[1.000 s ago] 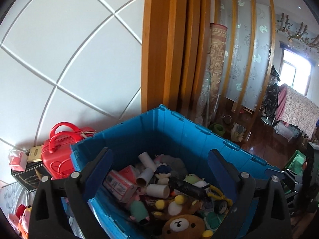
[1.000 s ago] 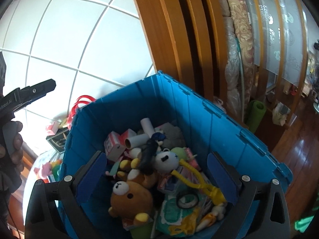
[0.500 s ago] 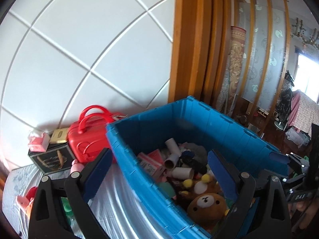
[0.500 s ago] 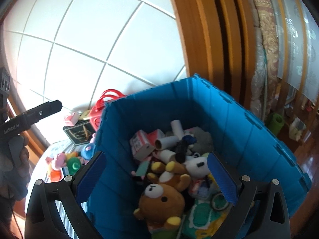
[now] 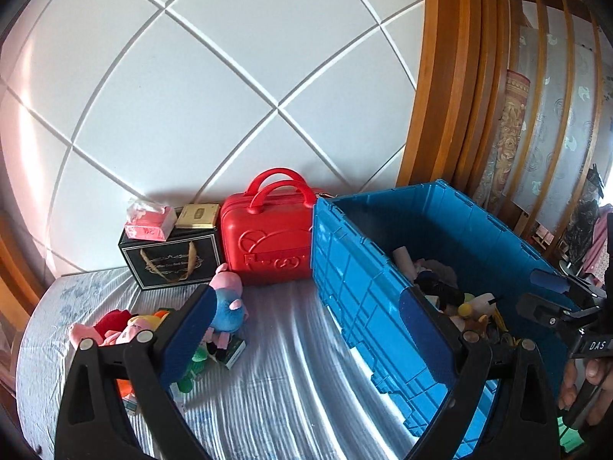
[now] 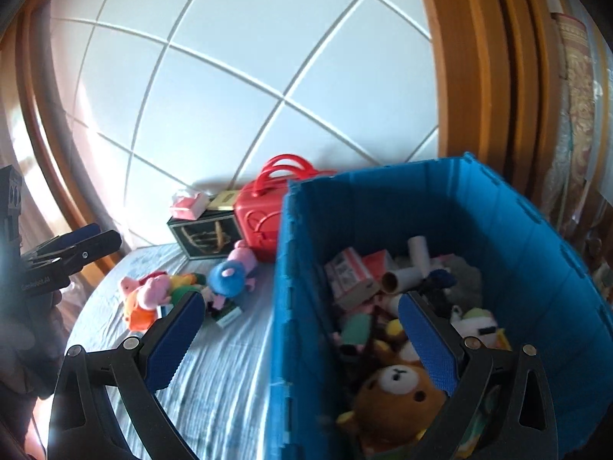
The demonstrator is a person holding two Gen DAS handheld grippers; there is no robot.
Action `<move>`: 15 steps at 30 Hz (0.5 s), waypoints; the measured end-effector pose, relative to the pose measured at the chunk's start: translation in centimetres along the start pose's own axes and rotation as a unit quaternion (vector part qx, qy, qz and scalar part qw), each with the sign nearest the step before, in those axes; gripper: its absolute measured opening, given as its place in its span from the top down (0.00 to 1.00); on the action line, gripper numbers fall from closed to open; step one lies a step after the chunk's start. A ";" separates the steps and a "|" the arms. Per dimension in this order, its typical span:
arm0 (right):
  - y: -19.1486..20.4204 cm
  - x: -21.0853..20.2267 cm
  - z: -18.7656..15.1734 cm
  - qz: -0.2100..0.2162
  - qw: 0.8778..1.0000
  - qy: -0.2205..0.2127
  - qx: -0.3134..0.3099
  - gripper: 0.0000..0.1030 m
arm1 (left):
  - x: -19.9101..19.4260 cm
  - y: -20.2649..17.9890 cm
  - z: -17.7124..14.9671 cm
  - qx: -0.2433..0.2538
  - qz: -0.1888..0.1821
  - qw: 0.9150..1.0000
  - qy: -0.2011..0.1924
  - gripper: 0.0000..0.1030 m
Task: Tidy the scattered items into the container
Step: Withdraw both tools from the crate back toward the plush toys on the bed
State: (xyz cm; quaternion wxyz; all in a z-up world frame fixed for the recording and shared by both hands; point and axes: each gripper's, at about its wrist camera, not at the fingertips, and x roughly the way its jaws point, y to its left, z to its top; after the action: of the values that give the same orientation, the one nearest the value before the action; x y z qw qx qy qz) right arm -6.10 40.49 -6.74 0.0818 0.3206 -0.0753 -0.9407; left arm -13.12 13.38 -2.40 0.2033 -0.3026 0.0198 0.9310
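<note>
Evidently both tongs are spread wide and carry nothing: the left tongs (image 5: 304, 320) hang over the pale striped bedsheet (image 5: 291, 391) between the toy pile and the big blue plastic crate (image 5: 356, 276), while the right tongs (image 6: 299, 329) straddle the crate's near wall, one blue pad outside and one above the contents. The crate already holds a brown plush bear (image 6: 398, 391), cardboard tubes (image 6: 398, 278) and a small red-and-white carton (image 6: 350, 274), among other bits.

What remains loose lies in a heap on the sheet to the left: a blue-bodied plush pig (image 5: 229, 304), a pink plush pig (image 6: 151, 287) on orange and green toys, and a small green-and-white box (image 5: 233, 350).

The risks, as I judge them:
- The heap is tangled, so closing on one soft toy may drag its neighbours along and spill them towards the bed's edge.
- Plush compresses; a shallow pinch on an ear or limb could slip mid-carry, before the crate wall is cleared.
- The crate wall is tall, and a low carry would knock the toy against its rim.
- The red hard-shell case with looped handles (image 5: 270, 245) and the black gift box (image 5: 172, 262) sit just behind the heap; an overshoot could nudge them.
- The right wrist view is blurred, so exactly how the pile's toys overlap is hard to tell.
</note>
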 end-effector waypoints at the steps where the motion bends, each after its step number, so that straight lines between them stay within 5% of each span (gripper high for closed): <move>1: 0.7 0.2 0.0 0.002 1.000 0.001 -0.003 0.00 | -0.3 0.7 -0.3 -0.002 0.003 1.000 0.000 0.05; 15: 11.3 4.3 -1.6 0.036 0.998 0.020 -0.046 0.00 | -2.5 11.5 -4.0 -0.037 0.044 0.998 0.017 0.05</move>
State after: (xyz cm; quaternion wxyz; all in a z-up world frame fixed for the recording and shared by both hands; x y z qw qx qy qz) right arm -7.25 28.49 -8.34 0.1318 0.3326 -0.0419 -0.9329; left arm -13.52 1.31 -5.19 0.1510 -0.3245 0.0021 0.9338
